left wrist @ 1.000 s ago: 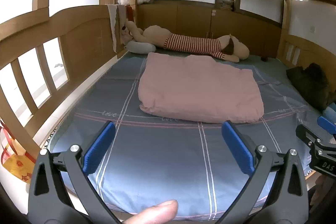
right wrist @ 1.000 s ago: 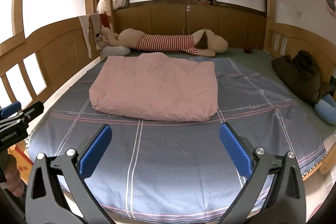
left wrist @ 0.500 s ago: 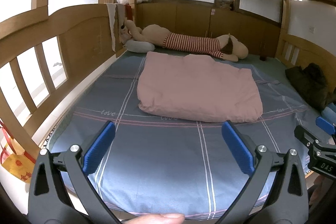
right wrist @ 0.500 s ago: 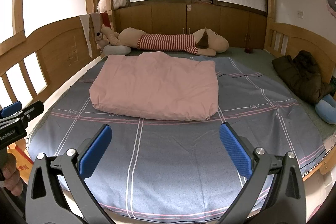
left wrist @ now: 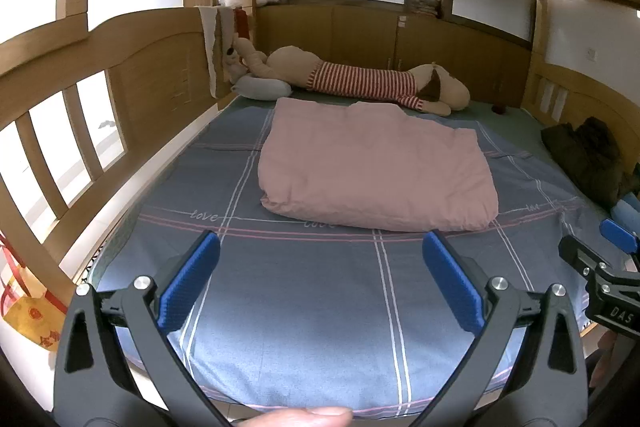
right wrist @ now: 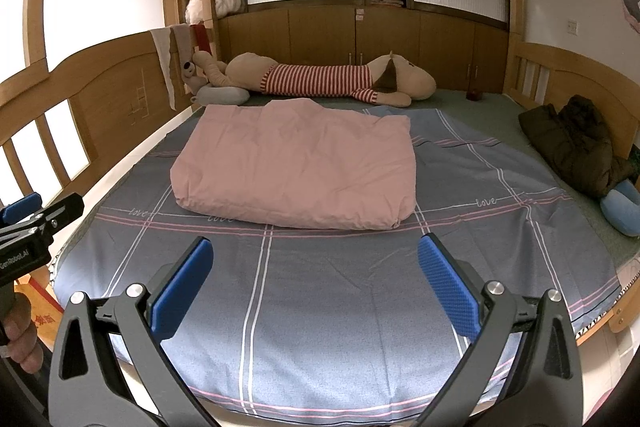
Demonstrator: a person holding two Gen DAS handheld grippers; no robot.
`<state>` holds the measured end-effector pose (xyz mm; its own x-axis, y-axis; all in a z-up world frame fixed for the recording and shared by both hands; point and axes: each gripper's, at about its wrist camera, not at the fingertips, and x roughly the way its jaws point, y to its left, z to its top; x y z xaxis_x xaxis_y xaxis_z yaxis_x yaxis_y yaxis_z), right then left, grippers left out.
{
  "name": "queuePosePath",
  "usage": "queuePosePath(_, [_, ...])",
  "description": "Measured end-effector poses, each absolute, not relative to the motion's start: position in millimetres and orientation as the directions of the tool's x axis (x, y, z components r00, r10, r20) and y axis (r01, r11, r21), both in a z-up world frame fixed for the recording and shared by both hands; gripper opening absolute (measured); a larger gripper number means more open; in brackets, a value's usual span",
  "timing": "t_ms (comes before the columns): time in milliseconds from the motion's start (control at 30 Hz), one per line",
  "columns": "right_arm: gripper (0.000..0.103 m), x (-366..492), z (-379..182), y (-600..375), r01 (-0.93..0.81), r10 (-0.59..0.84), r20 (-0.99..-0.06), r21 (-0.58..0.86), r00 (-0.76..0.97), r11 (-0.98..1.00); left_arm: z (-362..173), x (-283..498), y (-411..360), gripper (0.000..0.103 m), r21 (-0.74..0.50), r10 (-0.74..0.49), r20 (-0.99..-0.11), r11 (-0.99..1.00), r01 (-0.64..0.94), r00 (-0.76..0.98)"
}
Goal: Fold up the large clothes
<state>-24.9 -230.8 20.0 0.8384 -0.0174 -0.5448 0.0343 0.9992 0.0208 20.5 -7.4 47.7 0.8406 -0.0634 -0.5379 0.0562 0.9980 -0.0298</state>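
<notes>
- While both grippers hang above the near end of the bed, the folded pink quilt [left wrist: 376,171] lies flat on the blue-grey checked sheet [left wrist: 312,311], and every place below is given from that quilt.
- Short of the quilt's near edge, the left gripper [left wrist: 320,281] has its blue pads spread wide with only sheet between them; it holds nothing.
- Also on the near side of the quilt, the right gripper [right wrist: 314,281] is likewise spread wide and empty, its pads clear of the fabric.
- Seen from the left wrist, the right gripper shows low to the right of the quilt; from the right wrist, the left one shows low to the quilt's left, with the person's hand [right wrist: 18,333] on its handle.
- Beyond the quilt's far edge a long plush dog in a red-striped shirt [right wrist: 316,81] lies across the bed, its far end by a grey pillow [right wrist: 218,95].
- Well to the right of the quilt, a dark jacket [right wrist: 576,143] is heaped by the wooden side rail, with a light-blue cushion [right wrist: 622,209] beside it.
- Left of the quilt stands the slatted wooden rail [left wrist: 80,107], cloths [left wrist: 210,39] draped over its far end.
- At the near edge of the left wrist view a thumb tip [left wrist: 304,417] shows.
</notes>
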Motion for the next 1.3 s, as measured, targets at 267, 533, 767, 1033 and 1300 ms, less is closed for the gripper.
queuePosePath(267, [0.102,-25.7,19.5,-230.9,0.032,-0.014,-0.549,0.023,0.836,0.999,47.6,20.1,-7.8,0.101,-0.029,-0.063,-0.536,0.998,0.057,0.842])
queuePosePath(533, [0.102,-25.0,19.4,-230.6,0.032,-0.013,-0.55,0.025,0.835,0.999,47.8,20.5,-8.4,0.101,-0.029,-0.064,-0.535,0.998,0.058,0.842])
queuePosePath(767, [0.102,-25.0,19.0,-230.5,0.032,-0.014,-0.548,0.023,0.836,0.999,47.7,20.5,-8.3,0.101,-0.03,-0.066,-0.536,0.998,0.06,0.842])
queuePosePath(1033, [0.102,-25.2,18.4,-230.4,0.032,-0.015,-0.547,0.022,0.837,0.999,48.4,18.5,-9.6,0.101,-0.028,-0.069,-0.533,0.998,0.064,0.843])
queuePosePath(1300, [0.102,-25.4,18.0,-230.5,0.032,-0.015,-0.548,0.021,0.837,0.999,47.9,17.8,-10.1,0.101,-0.026,-0.068,-0.534,0.998,0.064,0.843])
